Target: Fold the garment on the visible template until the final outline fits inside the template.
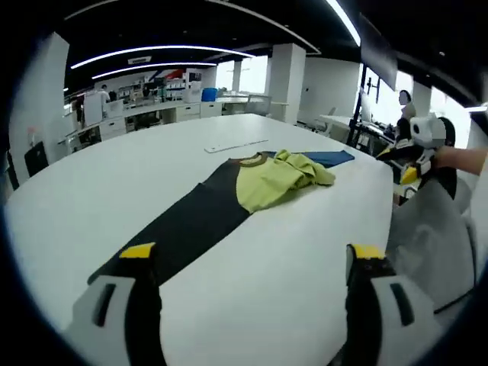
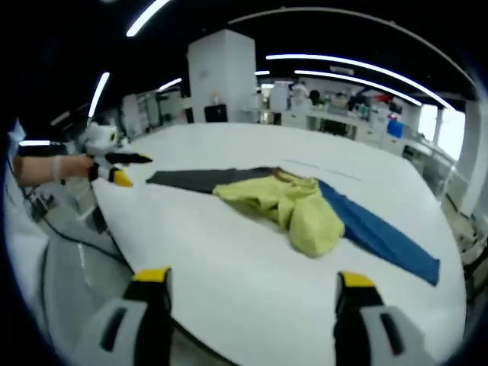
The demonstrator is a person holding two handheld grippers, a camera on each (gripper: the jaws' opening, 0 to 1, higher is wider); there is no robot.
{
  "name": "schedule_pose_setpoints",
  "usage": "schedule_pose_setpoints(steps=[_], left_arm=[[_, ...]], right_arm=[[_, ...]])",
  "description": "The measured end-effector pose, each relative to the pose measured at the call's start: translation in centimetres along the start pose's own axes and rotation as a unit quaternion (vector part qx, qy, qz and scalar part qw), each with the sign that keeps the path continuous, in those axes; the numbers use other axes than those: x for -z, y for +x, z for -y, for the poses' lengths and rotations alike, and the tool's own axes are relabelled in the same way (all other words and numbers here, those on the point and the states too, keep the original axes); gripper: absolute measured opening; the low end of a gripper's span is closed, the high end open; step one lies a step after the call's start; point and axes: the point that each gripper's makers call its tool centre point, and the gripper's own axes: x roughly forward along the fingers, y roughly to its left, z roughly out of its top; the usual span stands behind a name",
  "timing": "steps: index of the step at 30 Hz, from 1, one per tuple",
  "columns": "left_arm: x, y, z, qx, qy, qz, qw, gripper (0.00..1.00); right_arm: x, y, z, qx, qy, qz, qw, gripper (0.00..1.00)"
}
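- The garment [image 1: 263, 177] lies on the white counter [image 1: 114, 183]. It is a long piece with a dark grey sleeve, a blue sleeve and a yellow-green body part that is crumpled in the middle.
- In the left gripper view the dark sleeve [image 1: 183, 225] runs from the centre toward 7 o'clock, and the blue sleeve [image 1: 329, 158] shows at about 1 o'clock of the yellow part.
- In the right gripper view the garment [image 2: 293, 206] is near the centre; the blue sleeve [image 2: 377, 232] goes toward 4 o'clock and the dark sleeve [image 2: 194, 179] toward 10 o'clock.
- A thin pale strip [image 1: 235, 145] lies on the counter just beyond the garment, at about 12 o'clock. What it is, I cannot tell.
- The left tongs [image 1: 248, 267] are open, with the jaws wide apart, holding nothing; the left jaw is over the end of the dark sleeve.
- The right tongs [image 2: 252, 286] are open too and empty, above the near edge of the counter [image 2: 229, 297].
- The left tongs [image 2: 122, 168] also appear at 9 o'clock in the right gripper view, held by a hand [image 2: 53, 169].
- Behind the counter there are office desks [image 1: 164, 110] and white pillars [image 2: 221, 76].
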Motion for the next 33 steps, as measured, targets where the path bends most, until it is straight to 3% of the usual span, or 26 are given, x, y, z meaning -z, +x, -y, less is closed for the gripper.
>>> schedule_pose_setpoints(steps=[6,9,12,17,20,26,33], left_arm=[[-0.9,3.1,4.3,0.02,0.016,0.005,0.9996,0.97],[-0.6,4.5,5.2,0.028,0.036,-0.007,0.9989,0.98],[-0.7,5.5,6.0,0.029,0.031,-0.009,0.999,0.96],[-1.4,6.8,6.5,0.023,0.025,-0.001,0.9994,0.94],[-1.7,7.1,6.9,0.019,0.027,-0.001,0.9995,0.94],[-1.8,7.1,6.8,0.009,0.019,0.0,0.9998,0.91],[-1.9,7.6,7.6,0.007,0.009,0.002,0.9999,0.88]], right_arm=[[-0.4,1.2,1.1,-0.022,-0.024,0.002,0.9995,0.85],[-0.2,2.4,1.7,-0.031,-0.037,0.0,0.9988,0.83],[-0.3,3.3,1.8,-0.043,-0.038,-0.006,0.9983,0.81],[-0.4,5.1,1.6,-0.073,-0.054,-0.013,0.9958,0.74],[-0.6,6.4,1.6,-0.077,-0.052,-0.013,0.9956,0.72],[-2.0,9.7,1.3,-0.084,-0.045,-0.005,0.9954,0.59],[-3.1,13.5,1.3,-0.065,-0.055,-0.002,0.9964,0.35]])
